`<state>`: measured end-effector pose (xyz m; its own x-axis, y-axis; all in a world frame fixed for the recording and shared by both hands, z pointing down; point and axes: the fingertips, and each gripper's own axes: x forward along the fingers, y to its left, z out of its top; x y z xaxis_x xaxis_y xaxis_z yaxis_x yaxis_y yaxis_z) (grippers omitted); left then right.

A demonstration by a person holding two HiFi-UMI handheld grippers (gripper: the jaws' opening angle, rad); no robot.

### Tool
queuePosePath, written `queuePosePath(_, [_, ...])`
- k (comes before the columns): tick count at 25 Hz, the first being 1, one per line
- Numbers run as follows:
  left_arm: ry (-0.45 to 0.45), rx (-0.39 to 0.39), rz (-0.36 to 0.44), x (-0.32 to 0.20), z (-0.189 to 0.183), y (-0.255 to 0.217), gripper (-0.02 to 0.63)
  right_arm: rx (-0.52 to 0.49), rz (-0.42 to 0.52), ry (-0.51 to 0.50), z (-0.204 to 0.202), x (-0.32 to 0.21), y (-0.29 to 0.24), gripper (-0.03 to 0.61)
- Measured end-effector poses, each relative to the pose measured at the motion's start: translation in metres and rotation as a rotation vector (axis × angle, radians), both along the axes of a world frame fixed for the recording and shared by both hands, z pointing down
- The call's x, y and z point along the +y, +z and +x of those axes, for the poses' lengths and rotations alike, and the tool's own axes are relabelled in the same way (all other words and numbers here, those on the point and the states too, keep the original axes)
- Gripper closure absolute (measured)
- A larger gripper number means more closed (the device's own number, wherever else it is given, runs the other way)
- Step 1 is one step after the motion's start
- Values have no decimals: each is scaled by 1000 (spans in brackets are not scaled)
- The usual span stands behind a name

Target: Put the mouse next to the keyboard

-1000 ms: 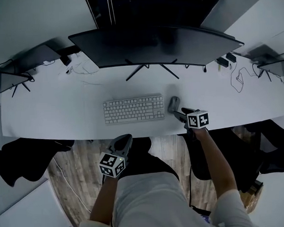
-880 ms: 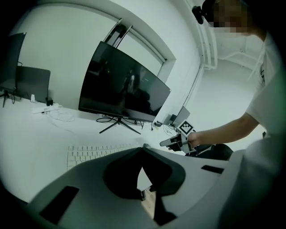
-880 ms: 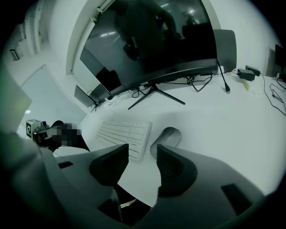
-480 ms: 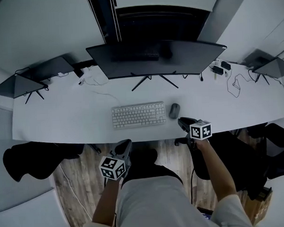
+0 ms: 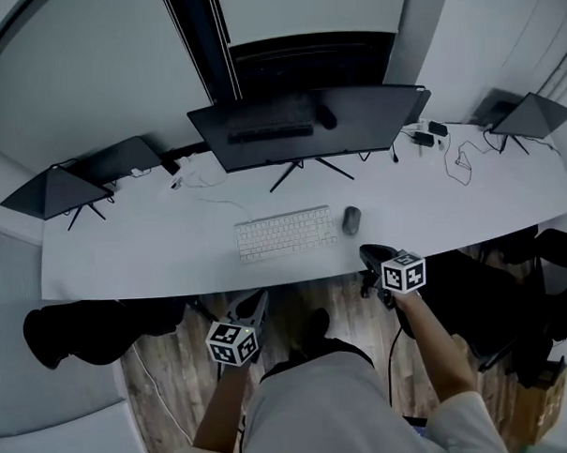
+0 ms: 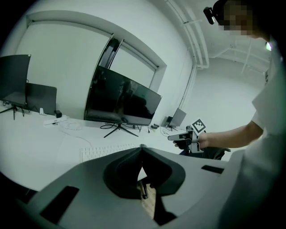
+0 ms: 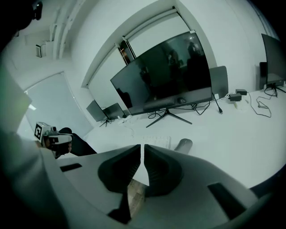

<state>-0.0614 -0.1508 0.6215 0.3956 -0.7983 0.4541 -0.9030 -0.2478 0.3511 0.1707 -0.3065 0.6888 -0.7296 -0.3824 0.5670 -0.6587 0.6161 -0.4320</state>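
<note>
My left gripper (image 5: 255,303) hangs off the near edge of the white tabletop (image 5: 144,260), above the wooden floor (image 5: 177,366). Its jaws are clenched together on nothing. Ahead of those jaws and a little to their right lies the white keyboard (image 5: 284,234), set in front of the wide monitor (image 5: 307,126). Just beside the keyboard's right end, with a narrow strip of bare tabletop between them, rests the grey mouse (image 5: 351,220), lying lengthwise and pointing away from me. The mouse is ahead of my right gripper (image 5: 366,253) and slightly left of its jaws, and it does not touch them. Those right jaws have just been closing and are now pressed nearly together with nothing between them; past them I see only the tabletop edge and the floor. I judge the task done: the mouse lies next to the keyboard and neither gripper holds it. At most, both grippers may need drawing away; I see nothing else left to place.
</note>
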Motion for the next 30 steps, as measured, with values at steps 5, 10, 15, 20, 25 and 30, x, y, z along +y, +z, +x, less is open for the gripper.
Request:
queuePosePath(5, [26,-1,18,38,-1,-7,597,18,40,1,-1,41,-17,537])
queuePosePath(10, [20,13,47,81,0,-13,597,32,83,-16,-3,87,-34,537])
queuePosePath(15, [19,31,85,113,3,-26,597,35,126,6,5,124,-57,538])
queuePosePath(20, [10,37,111,136,3,-37,597,41,171,0,8,163,-76,538])
queuePosePath(25, [18,43,128,146,16,-43,597,70,206,-22,16,194,-82,540])
queuePosePath(30, [14,46,148,152,34,-50,597,61,237,-31,27,210,-90,540])
